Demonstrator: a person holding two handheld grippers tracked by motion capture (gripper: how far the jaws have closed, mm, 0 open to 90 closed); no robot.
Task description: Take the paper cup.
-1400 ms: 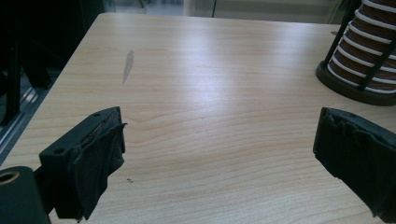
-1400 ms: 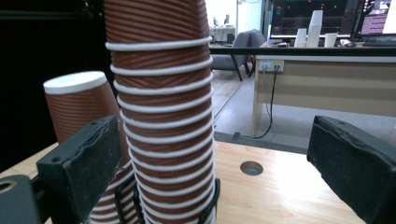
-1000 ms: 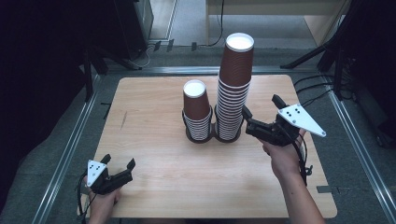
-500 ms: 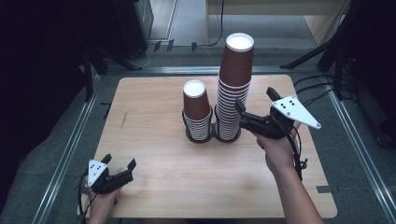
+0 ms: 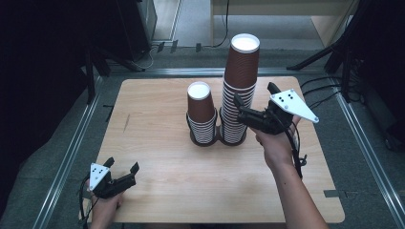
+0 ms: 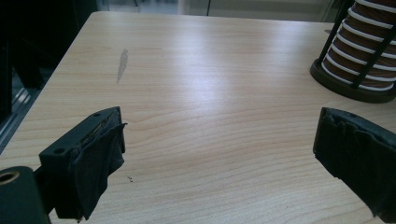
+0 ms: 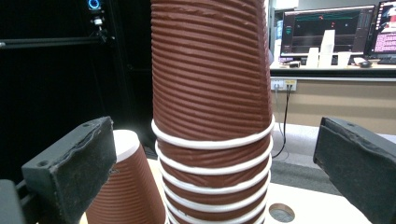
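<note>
Standing inverted in a black holder [image 5: 193, 138]: two cup stacks [image 5: 239, 95].

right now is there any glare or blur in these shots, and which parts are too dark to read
High view: even light on the table, its surroundings at left nearly black, the top of the tall cup stack washed out white. Left gripper view: a broad sheen across the wood, the claw pads close and soft. Right gripper view: the tall stack's ribs sharp, the left background black, the monitors behind bright but unreadable.

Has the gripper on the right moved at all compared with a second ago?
Yes. The right gripper has crept toward the far table edge alongside the tall cup stack, and its jaws have just been opening, the stack standing between them untouched.
</note>
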